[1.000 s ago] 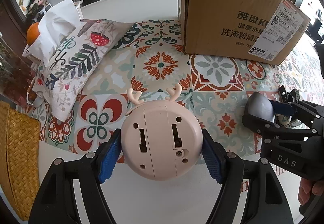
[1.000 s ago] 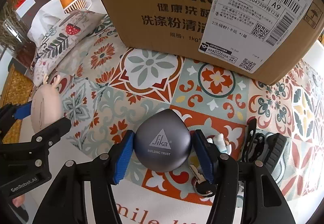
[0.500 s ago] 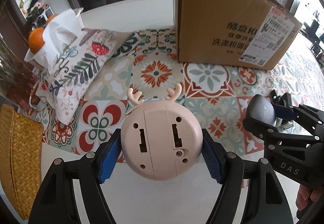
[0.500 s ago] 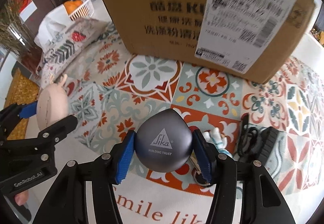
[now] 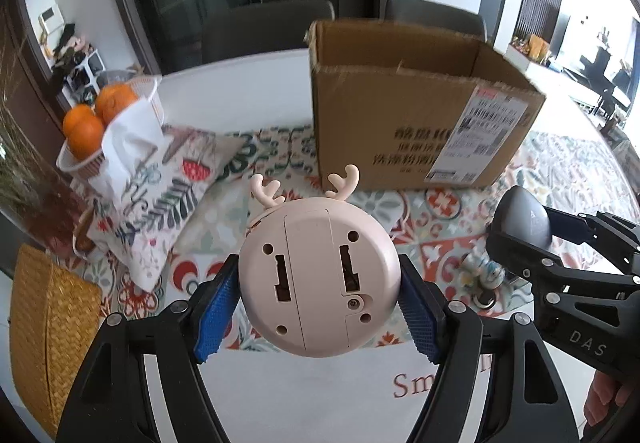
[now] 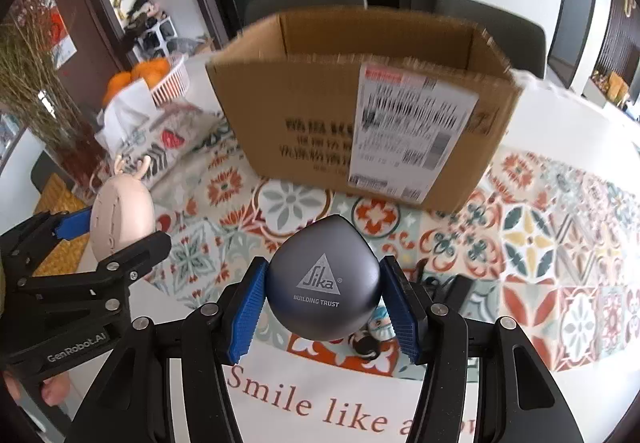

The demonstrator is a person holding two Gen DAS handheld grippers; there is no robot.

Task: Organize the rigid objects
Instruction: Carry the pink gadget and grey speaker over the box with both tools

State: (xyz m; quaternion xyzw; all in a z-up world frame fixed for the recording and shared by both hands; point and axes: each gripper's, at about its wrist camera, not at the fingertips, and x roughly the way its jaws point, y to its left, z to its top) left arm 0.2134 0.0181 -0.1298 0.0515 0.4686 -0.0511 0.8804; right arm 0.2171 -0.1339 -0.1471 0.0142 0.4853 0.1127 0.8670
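Note:
My left gripper (image 5: 318, 301) is shut on a pink round deer toy (image 5: 320, 279) with antlers, held above the table; it also shows in the right wrist view (image 6: 120, 219). My right gripper (image 6: 324, 307) is shut on a grey Sika teardrop object (image 6: 324, 281), also lifted; it shows at the right of the left wrist view (image 5: 520, 219). An open cardboard box (image 6: 360, 115) stands behind both on the patterned mat; its inside looks empty in the left wrist view (image 5: 420, 115).
A patterned cushion (image 5: 160, 195) and a white basket of oranges (image 5: 96, 123) lie at the left. A small figurine with keys (image 5: 486, 279) and a black item (image 6: 460, 291) lie on the mat. A woven basket (image 5: 48, 339) is at far left.
Both grippers have risen with their objects, so the box's open top has come into view and the box looks smaller and farther below.

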